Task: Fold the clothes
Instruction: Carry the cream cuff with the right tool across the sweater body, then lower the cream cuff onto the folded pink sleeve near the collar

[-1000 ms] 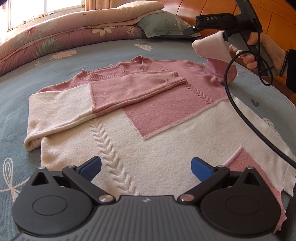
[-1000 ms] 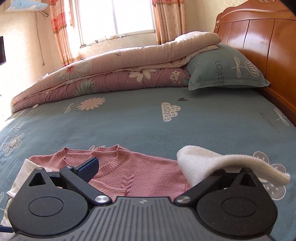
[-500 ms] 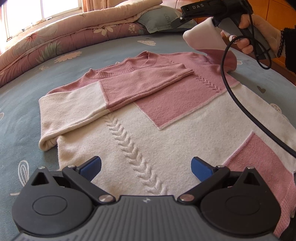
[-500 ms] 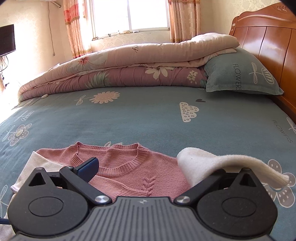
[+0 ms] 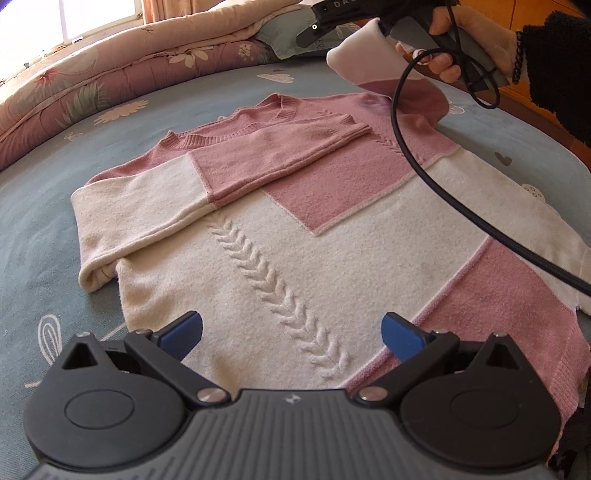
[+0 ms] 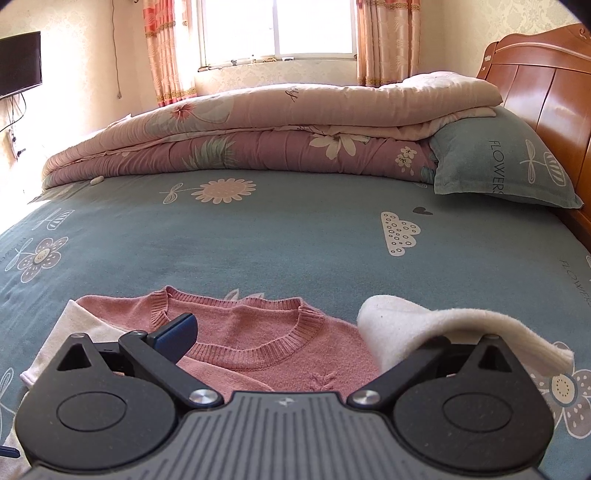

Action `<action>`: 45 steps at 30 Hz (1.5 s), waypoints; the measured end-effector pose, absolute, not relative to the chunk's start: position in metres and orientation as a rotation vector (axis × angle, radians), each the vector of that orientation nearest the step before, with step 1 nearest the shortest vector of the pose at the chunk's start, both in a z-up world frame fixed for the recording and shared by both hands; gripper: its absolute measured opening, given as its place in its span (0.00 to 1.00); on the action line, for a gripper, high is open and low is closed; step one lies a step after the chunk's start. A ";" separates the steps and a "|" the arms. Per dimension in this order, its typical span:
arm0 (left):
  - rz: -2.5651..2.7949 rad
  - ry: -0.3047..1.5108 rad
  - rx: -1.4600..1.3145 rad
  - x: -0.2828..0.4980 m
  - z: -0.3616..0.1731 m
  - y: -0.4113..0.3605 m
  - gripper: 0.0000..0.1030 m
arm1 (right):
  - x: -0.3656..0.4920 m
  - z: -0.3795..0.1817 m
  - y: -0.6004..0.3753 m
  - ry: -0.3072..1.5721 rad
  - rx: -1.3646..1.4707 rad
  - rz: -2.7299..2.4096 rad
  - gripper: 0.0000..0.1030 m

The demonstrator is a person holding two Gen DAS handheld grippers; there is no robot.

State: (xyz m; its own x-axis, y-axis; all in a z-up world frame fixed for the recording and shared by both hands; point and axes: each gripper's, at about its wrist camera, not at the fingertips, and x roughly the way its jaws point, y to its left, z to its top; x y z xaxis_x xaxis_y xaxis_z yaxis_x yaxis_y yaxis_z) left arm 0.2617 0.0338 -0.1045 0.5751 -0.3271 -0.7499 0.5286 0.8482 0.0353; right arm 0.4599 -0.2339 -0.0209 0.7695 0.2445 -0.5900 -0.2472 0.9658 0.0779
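Sweater (image 5: 303,236) lies flat, front up, on the bed (image 6: 258,236). One sleeve (image 5: 207,177) is folded across the chest; the other sleeve (image 5: 373,59) is held up off the bed over the shoulder. The body is unfolded, so by this view the sleeve stage is half done (body folds would remain). Right gripper (image 5: 369,26), held in a hand (image 5: 454,40) above the far shoulder, carries the cream cuff (image 6: 424,325) over one finger; whether its jaws pinch it cannot be told. Left gripper (image 5: 291,332) hovers level near the hem, jaws wide apart, empty.
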 end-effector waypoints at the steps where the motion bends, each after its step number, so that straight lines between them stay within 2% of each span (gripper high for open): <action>1: -0.511 0.816 0.266 0.261 -0.104 0.035 0.99 | 0.460 -0.021 -0.232 0.640 -0.002 0.271 1.00; 19: -0.558 0.790 0.227 0.257 -0.094 0.041 0.99 | 0.464 -0.014 -0.207 0.614 -0.042 0.271 1.00; 32: -0.615 0.790 0.245 0.252 -0.095 0.032 0.99 | 0.467 -0.036 -0.173 0.559 -0.092 0.159 1.00; 45: -0.641 0.803 0.272 0.250 -0.101 0.025 0.99 | 0.458 -0.061 -0.117 0.542 -0.274 0.231 1.00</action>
State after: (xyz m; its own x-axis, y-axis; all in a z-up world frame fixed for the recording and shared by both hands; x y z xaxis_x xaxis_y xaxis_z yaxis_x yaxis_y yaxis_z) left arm 0.2495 0.0254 -0.1006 0.5202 -0.4277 -0.7392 0.6266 0.7793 -0.0100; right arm 0.4576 -0.1166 -0.0606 0.8323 0.1432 -0.5356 -0.2867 0.9380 -0.1948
